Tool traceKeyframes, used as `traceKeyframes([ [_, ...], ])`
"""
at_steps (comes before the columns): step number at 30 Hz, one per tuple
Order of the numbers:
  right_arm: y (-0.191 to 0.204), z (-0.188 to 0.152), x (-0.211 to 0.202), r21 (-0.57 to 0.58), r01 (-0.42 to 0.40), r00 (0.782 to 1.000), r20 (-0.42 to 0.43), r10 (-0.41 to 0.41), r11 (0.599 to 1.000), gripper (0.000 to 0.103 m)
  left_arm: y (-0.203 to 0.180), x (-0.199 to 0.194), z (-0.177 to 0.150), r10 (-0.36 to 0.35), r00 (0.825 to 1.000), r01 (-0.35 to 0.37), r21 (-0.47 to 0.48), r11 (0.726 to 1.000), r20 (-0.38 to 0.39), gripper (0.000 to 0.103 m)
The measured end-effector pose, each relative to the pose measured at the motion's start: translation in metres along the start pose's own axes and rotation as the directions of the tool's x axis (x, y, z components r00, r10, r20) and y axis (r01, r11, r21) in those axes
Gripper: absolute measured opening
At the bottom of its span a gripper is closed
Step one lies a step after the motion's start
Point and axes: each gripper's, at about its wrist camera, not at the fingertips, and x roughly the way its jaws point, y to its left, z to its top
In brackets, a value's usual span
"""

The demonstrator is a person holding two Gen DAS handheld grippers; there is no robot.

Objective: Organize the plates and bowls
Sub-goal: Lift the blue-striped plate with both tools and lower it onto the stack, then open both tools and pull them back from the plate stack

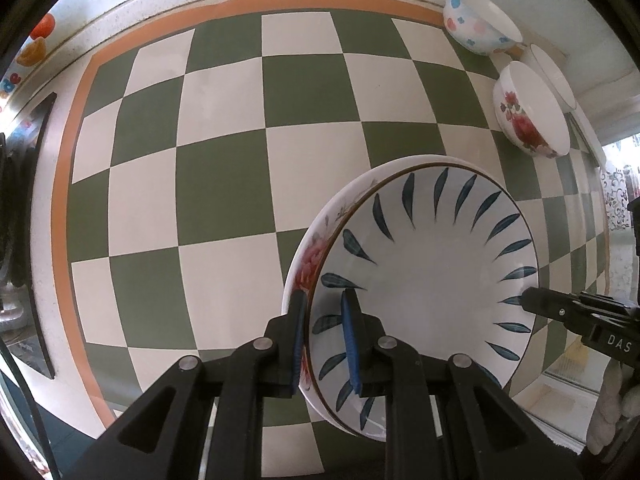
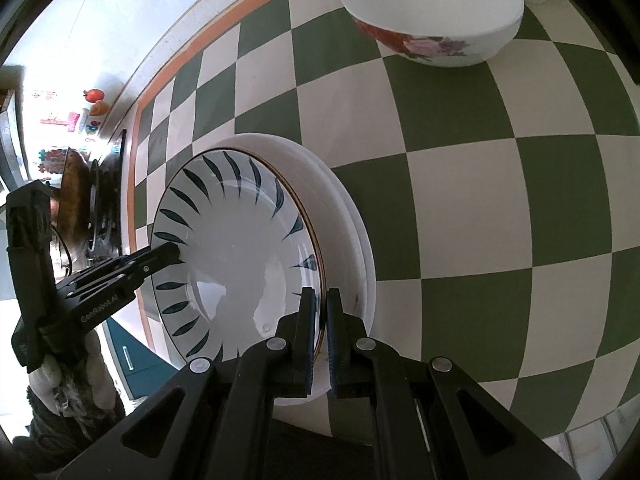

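Observation:
A white plate with blue leaf strokes [image 1: 424,264] lies on top of a red-flowered plate [image 1: 308,264] over the checked mat. My left gripper [image 1: 325,296] points straight down and is shut on the leaf plate's near-left rim, one pad inside and one outside. My right gripper [image 2: 321,292] is shut on the opposite rim of the same leaf plate [image 2: 236,256], with wider white plates [image 2: 352,224] under it. Each gripper shows in the other's view: the right gripper [image 1: 528,300] and the left gripper [image 2: 172,250]. A rose-patterned bowl [image 1: 528,120] [image 2: 432,12] stands beyond.
A green-and-white checked mat [image 1: 224,184] with an orange border covers the counter. A bowl with blue and pink dots [image 1: 476,20] and a plain white dish [image 1: 554,76] stand at the back right. A stove with a pan [image 2: 92,208] sits past the mat's left edge. A gloved hand [image 2: 60,380] holds the left gripper.

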Motion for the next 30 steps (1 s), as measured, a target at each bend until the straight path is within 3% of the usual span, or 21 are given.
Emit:
traceKeyframes([
  [14, -0.006, 0.003, 0.004, -0.003, 0.013, 1.000, -0.009, -0.013, 1.000, 0.007, -0.001, 0.006, -0.004, 0.017, 1.000, -0.017, -0.021, 1.000, -0.010, 0.017],
  [30, 0.005, 0.017, 0.004, -0.026, 0.052, 0.996, -0.076, -0.054, 0.998, 0.014, 0.002, 0.009, -0.008, 0.038, 0.999, -0.042, -0.126, 0.991, -0.034, 0.019],
])
